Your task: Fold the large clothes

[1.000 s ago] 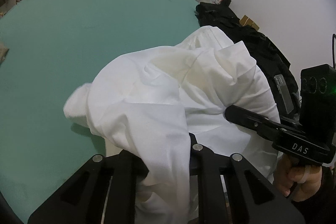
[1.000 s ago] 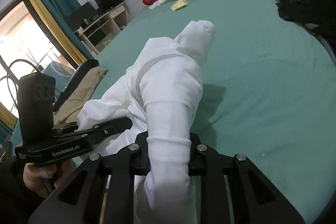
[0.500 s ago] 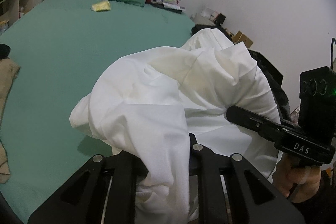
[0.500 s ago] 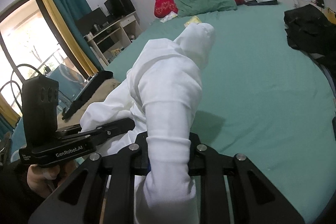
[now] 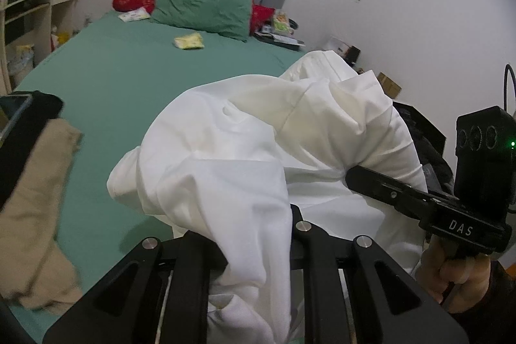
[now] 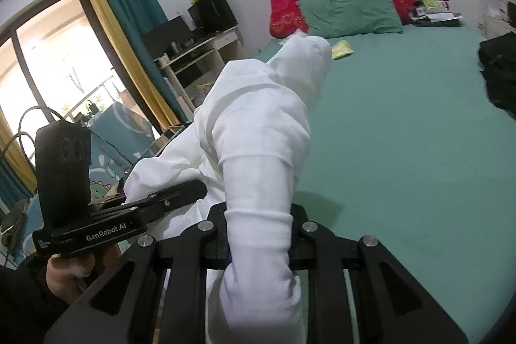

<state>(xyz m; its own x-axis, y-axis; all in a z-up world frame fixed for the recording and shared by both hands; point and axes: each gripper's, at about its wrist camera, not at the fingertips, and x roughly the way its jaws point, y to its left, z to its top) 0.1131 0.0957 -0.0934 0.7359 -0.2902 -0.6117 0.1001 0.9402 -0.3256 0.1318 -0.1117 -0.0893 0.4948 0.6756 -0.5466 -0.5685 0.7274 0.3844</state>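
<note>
We hold the bunched white cotton garment (image 5: 245,150) above the green-sheeted bed (image 5: 122,79), left tool (image 5: 258,234) and right tool (image 6: 258,234) each clamped on it. Next, we judge, spread it flat.

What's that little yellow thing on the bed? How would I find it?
Look at the big green bed, then toward the green pillow near the headboard. The little yellow packet lies on the sheet just before that pillow, the only yellow thing there.
</note>
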